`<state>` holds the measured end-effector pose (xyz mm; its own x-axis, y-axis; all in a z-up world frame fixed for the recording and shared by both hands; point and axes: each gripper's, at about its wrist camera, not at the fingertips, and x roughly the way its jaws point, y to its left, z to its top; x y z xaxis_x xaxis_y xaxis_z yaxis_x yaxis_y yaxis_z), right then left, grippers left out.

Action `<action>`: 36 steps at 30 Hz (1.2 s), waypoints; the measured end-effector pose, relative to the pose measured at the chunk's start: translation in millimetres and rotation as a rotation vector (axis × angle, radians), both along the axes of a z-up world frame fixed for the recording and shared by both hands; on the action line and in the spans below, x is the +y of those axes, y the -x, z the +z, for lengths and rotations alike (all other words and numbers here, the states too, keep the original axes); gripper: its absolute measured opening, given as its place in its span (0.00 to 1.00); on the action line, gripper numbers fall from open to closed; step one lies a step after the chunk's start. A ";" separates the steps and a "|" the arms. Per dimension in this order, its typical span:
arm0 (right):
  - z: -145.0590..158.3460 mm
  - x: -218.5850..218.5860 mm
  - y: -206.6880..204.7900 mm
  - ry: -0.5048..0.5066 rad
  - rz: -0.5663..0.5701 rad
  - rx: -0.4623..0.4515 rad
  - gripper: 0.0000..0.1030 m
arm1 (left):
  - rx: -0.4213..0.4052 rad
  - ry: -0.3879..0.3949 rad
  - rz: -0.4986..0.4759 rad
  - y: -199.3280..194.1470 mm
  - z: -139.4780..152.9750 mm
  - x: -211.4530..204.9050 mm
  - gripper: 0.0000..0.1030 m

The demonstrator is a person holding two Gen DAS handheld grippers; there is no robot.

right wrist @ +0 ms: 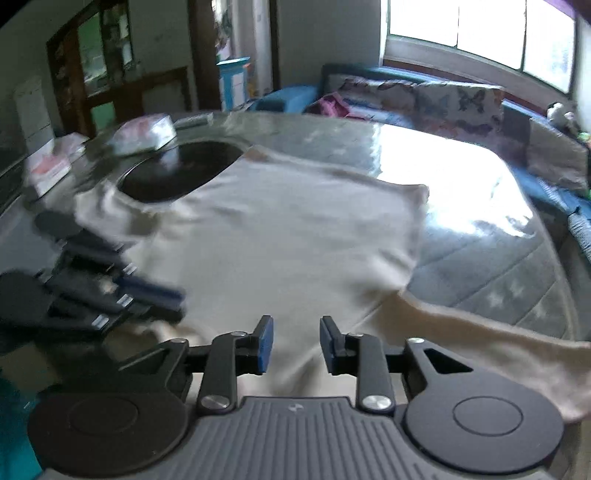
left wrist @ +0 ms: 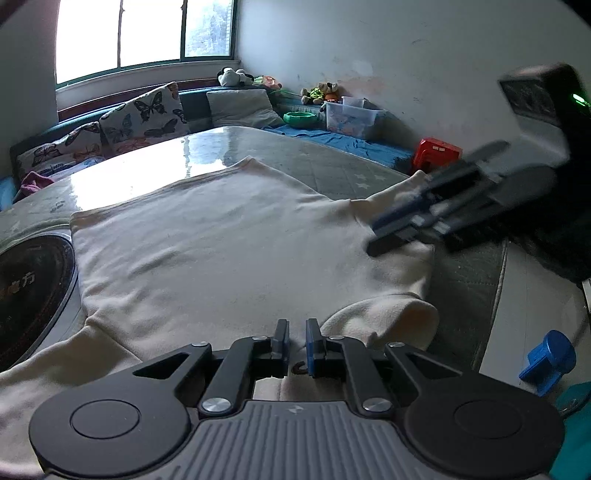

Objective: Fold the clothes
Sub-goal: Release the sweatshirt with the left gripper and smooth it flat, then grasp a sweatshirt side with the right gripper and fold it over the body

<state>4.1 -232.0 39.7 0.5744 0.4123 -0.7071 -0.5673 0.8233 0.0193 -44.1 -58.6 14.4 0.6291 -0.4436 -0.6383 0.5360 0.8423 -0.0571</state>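
while the shirt (left wrist: pixel 229 236) lies flat, left gripper (left wrist: pixel 296 341) nearly closed.

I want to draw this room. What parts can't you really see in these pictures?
- Right gripper, left wrist view: smeared by motion blur.
- Boxes on the table, right wrist view: blurred, print unreadable.
- Cream garment: its near edge is hidden under the left gripper.
- Window: glare hides outside.

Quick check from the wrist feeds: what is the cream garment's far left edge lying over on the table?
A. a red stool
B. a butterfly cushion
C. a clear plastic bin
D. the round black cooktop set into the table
D: in the right wrist view the cream garment overlaps the rim of the round black cooktop sunk in the table.
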 end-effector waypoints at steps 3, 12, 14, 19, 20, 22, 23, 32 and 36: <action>-8.3 0.3 -20.0 0.012 -0.025 -0.019 0.30 | 0.004 0.001 0.003 0.2 0.8 0.3 0.10; -13.7 -22.6 -27.1 -0.013 -0.111 -0.031 0.31 | -0.002 -0.016 -0.013 -3.8 8.2 -1.7 0.11; -13.0 -26.3 -17.6 -0.017 -0.115 -0.027 0.31 | -0.017 -0.013 -0.021 -7.0 14.3 -5.1 0.11; -12.3 -37.6 8.0 -0.028 -0.126 -0.012 0.32 | -0.039 0.011 -0.072 -14.0 22.7 -26.4 0.11; -13.2 -38.3 13.6 -0.012 -0.119 -0.015 0.33 | -0.041 0.011 -0.089 -15.0 22.0 -33.0 0.11; -16.8 -39.3 20.5 0.030 -0.120 -0.019 0.36 | -0.043 0.009 -0.123 -17.2 19.7 -46.5 0.11; -18.9 -41.2 22.6 0.046 -0.127 -0.019 0.36 | -0.042 0.008 -0.136 -18.3 17.7 -52.6 0.11; -16.5 -87.2 27.0 -0.036 -0.266 0.015 0.40 | -0.009 0.005 -0.207 -18.3 3.0 -84.2 0.13; -14.8 -116.9 22.6 -0.051 -0.392 -0.004 0.40 | -0.007 -0.009 -0.223 -16.0 -1.9 -90.3 0.14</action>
